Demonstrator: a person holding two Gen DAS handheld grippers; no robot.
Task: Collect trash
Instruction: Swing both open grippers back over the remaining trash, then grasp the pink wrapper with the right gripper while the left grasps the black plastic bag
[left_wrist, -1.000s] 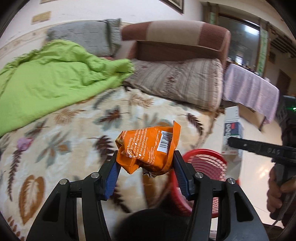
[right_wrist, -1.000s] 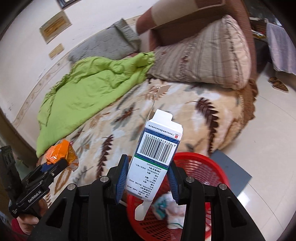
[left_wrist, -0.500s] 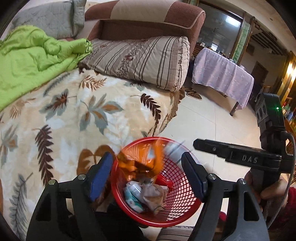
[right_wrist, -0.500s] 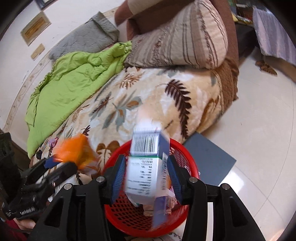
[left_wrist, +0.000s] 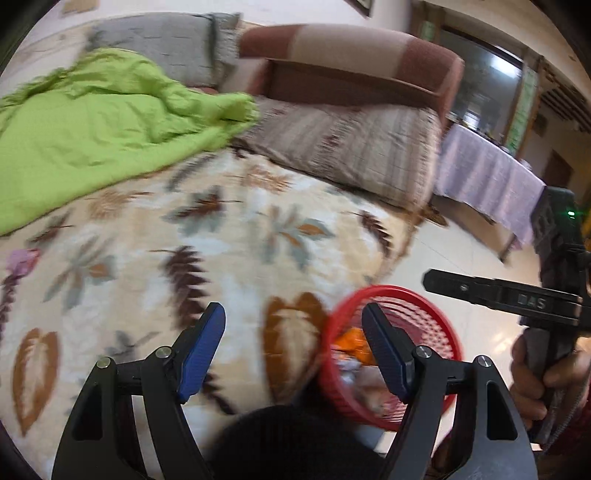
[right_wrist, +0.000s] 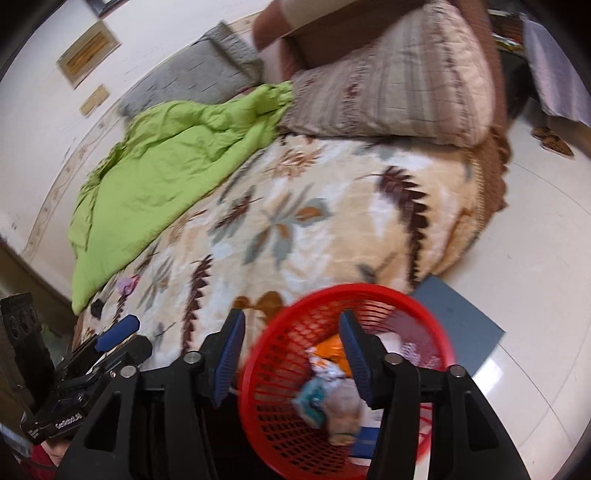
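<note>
Basket (right_wrist: 343, 384), red plastic mesh, on floor (right_wrist: 535, 258) just beside bed (right_wrist: 314, 221), near its foot corner. Same basket (left_wrist: 391, 354) low and right of centre in left wrist view.

Contents, right wrist view: orange wrapper (right_wrist: 330, 349) toward the far side; crumpled whitish paper (right_wrist: 327, 369) and teal-and-white packet (right_wrist: 310, 398) nearer the middle; white carton (right_wrist: 391, 341) against the far wall, partly hidden behind a finger. Orange wrapper (left_wrist: 351, 338) also visible through the basket mouth in left wrist view. All trash items inside basket, none on the bed cover. Contents blurred; finer detail not readable.

Left gripper (left_wrist: 293, 347): jaws spread wide, nothing between them. Positioned over the bed edge, right finger overlapping the basket rim in view. Seen from right wrist camera at lower left (right_wrist: 114, 334), blue pad visible.

Right gripper (right_wrist: 291, 354): jaws spread wide, nothing between them. Positioned above the basket, left finger outside the rim, right finger over the basket interior in view. Seen from left wrist camera at right edge (left_wrist: 498, 291), held in a hand (left_wrist: 532, 373).

Surroundings: leaf-patterned blanket (left_wrist: 184, 240) across the bed, green quilt (left_wrist: 92, 122) bunched toward the wall, striped pillow (left_wrist: 351, 147) and grey pillow (left_wrist: 159, 44) at the head. Grey mat (right_wrist: 458, 325) on floor, touching the far side of basket in view. Slippers (right_wrist: 552, 142) on floor, well apart from basket.
</note>
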